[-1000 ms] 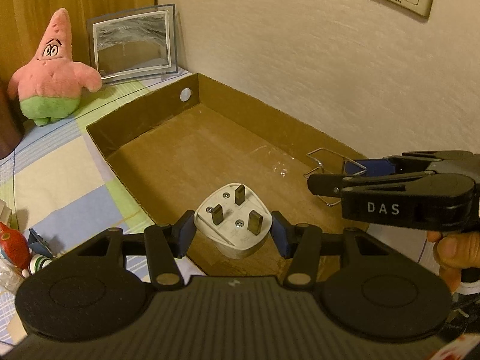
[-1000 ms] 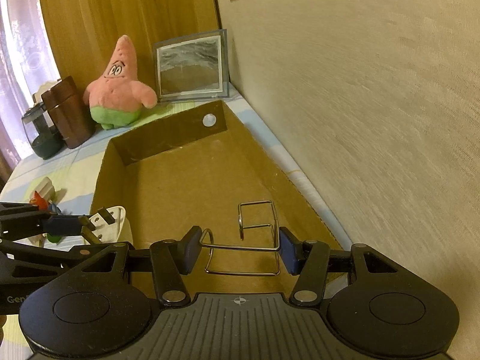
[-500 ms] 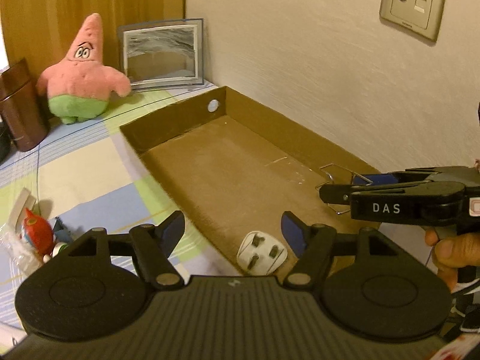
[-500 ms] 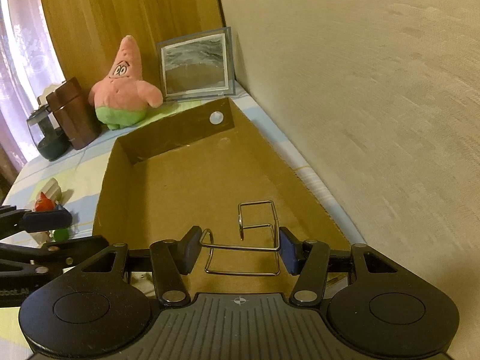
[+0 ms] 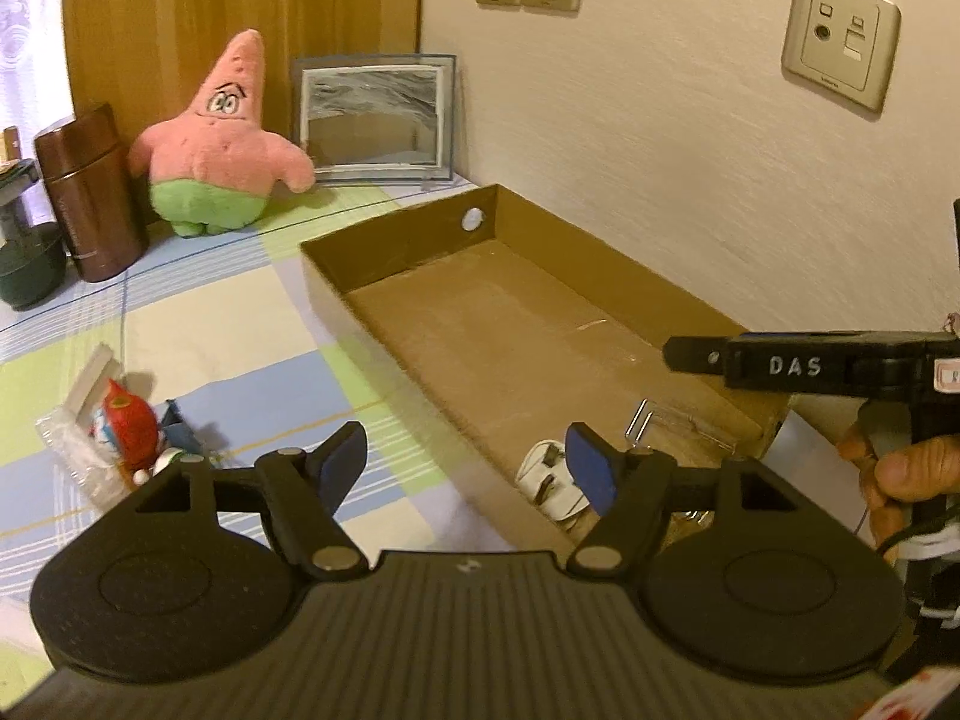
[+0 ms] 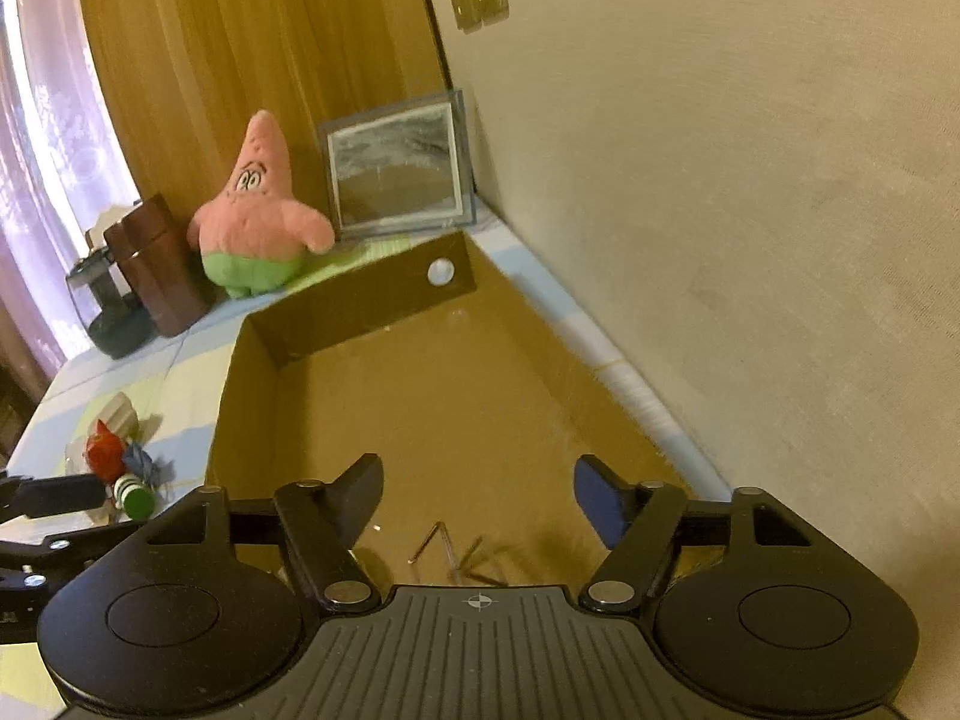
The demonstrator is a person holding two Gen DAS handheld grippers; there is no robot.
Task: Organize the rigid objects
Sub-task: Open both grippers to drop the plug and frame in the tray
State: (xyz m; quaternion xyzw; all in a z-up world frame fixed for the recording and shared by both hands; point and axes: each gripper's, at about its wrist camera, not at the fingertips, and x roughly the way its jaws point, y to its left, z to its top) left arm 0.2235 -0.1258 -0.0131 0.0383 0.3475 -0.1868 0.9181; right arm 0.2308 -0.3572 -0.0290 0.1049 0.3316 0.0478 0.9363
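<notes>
Checked pastel cloth on a table in a white-walled corner, cardboard box (image 5: 606, 276) against the wall; white plug (image 5: 549, 480), prongs up, and thin wire clip (image 6: 453, 549) lie at the box's near end; left gripper (image 5: 468, 468) and right gripper (image 6: 477, 501) both spread, jaws just opened, empty.

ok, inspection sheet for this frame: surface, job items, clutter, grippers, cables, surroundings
Surface: checked cloth, with a shallow cardboard tray on it by the wall.
Job's things: white plug and wire rack lie at the tray's near end, both released.
Clutter: red toy in a small pile on the cloth; pink plush, brown canister and framed picture at the back.
Grippers: left gripper open, nothing between the pads; right gripper open above the rack; both have just been opening.
Cables: nothing seen.
Surroundings: wall sockets, wooden panel, curtain.
</notes>
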